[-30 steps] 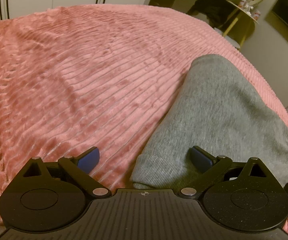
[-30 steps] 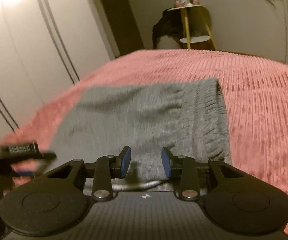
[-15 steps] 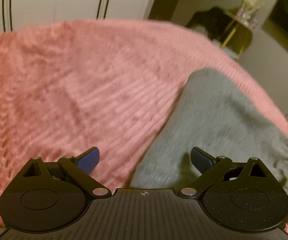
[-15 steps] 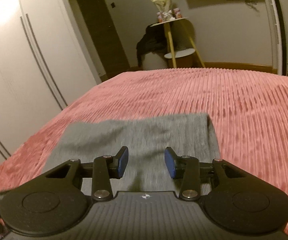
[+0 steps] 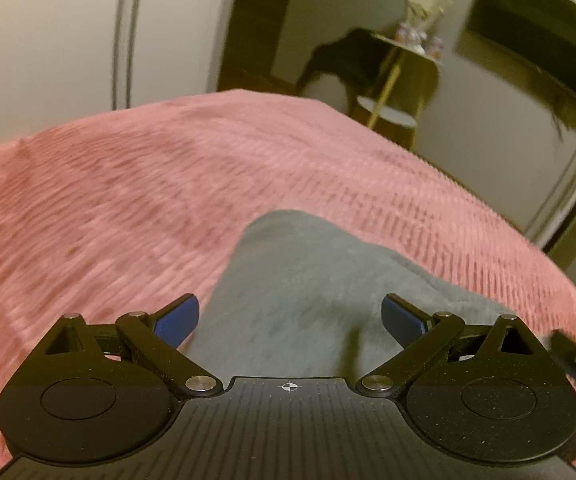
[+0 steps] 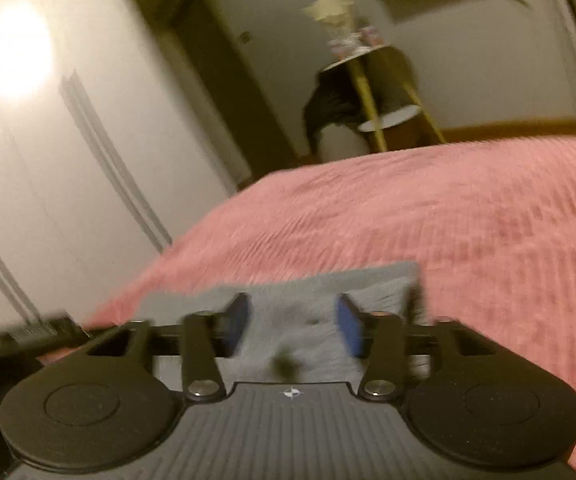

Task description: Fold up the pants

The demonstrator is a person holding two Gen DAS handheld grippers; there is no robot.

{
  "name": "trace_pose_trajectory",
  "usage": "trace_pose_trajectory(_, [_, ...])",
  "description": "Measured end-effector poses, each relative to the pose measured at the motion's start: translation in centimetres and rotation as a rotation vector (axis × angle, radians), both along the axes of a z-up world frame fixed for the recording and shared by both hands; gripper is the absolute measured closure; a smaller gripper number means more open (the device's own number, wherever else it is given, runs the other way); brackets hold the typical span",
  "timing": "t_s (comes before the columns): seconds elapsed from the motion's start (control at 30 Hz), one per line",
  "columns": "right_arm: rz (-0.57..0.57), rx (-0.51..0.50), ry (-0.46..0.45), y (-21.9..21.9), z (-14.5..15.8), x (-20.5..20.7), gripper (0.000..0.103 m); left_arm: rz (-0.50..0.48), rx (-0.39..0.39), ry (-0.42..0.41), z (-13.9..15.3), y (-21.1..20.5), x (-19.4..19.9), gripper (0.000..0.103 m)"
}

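The grey pants point(image 5: 308, 280) lay flat on the pink ribbed bedspread point(image 5: 107, 220), already doubled into a compact slab (how many layers could not be told through the motion blur). In the left wrist view the cloth ran away from the camera as a long tapering shape, its long axis pointing forward and a little left, with its near end directly under and between the fingers. The left tool point(image 5: 290, 318) hung above that near end with its blue pads spread wide and nothing between them. In the right wrist view the same slab sat just ahead of the right tool point(image 6: 292, 330), its far edge running crosswise to the fingers; that tool's pads stood apart too, at a narrower gap, gripping nothing. Whether either tool touched the fabric could not be told.

Both tools seemed about equally near, each over its own part of the near edge. Judging from that, any further fold would carry the near edge forward along the long axis. Beyond the bed stood pale wardrobe doors point(image 6: 47, 160) and a small side table point(image 5: 404, 52).
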State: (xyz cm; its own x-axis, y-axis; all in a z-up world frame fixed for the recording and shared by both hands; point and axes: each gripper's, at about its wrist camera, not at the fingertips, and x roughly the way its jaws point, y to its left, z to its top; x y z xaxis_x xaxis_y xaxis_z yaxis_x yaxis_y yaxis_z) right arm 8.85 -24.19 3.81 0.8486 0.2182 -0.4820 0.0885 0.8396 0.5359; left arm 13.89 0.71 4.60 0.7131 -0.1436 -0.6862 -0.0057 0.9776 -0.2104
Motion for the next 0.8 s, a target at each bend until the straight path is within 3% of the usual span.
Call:
trace_pose_trajectory(0.03, [-0.005, 0.066, -0.003, -1.3, 0.0, -0.5, 0.035, -0.008, 0.012, 0.005, -0.2, -0.5, 0.4, 0.002])
trace_pose_trajectory(0.07, [0.002, 0.12, -0.006, -2.3, -0.1, -0.8, 0.032, -0.02, 0.021, 0.013, -0.5, -1.0, 1.0, 0.002])
trace_pose_trajectory(0.17, [-0.033, 0.224, 0.037, -4.4, -0.9, -1.2, 0.032, -0.03, 0.049, 0.028, -1.4, -2.0, 1.5, 0.002])
trace_pose_trajectory(0.27, [-0.06, 0.448, 0.104, -6.8, -3.3, -1.0, 0.032, -0.039, 0.061, 0.028, -2.3, -2.3, 1.3, 0.002])
trace_pose_trajectory(0.37, [0.015, 0.628, 0.128, -7.3, -5.1, 0.0, 0.033, -0.054, 0.088, 0.032, -2.8, -2.4, 0.8, 0.002])
trace_pose_trajectory(0.57, [-0.006, 0.681, 0.136, -6.6, -6.7, 2.6, 0.033, -0.076, 0.111, 0.042, -2.7, -2.5, 0.2, 0.002])
trace_pose_trajectory(0.6, [-0.023, 0.7, 0.13, -6.7, -6.9, 2.6, 0.047, -0.081, 0.114, 0.046, -2.7, -2.6, 0.2, 0.002])
trace_pose_trajectory(0.63, [-0.047, 0.701, 0.117, -6.9, -6.9, 2.6, 0.08, -0.089, 0.126, 0.049, -2.8, -2.7, 0.0, 0.002])
trace_pose_trajectory(0.67, [-0.052, 0.679, 0.097, -6.8, -6.7, 2.5, 0.09, -0.096, 0.14, 0.049, -2.8, -2.7, -0.2, 0.002])
trace_pose_trajectory(0.73, [-0.078, 0.584, 0.057, -6.4, -5.7, 2.0, 0.092, -0.113, 0.161, 0.048, -2.7, -2.8, -0.9, 0.002])
trace_pose_trajectory(0.8, [-0.063, 0.502, -0.061, -5.9, -4.1, 1.3, 0.092, -0.128, 0.171, 0.041, -2.7, -2.7, -1.6, 0.002])
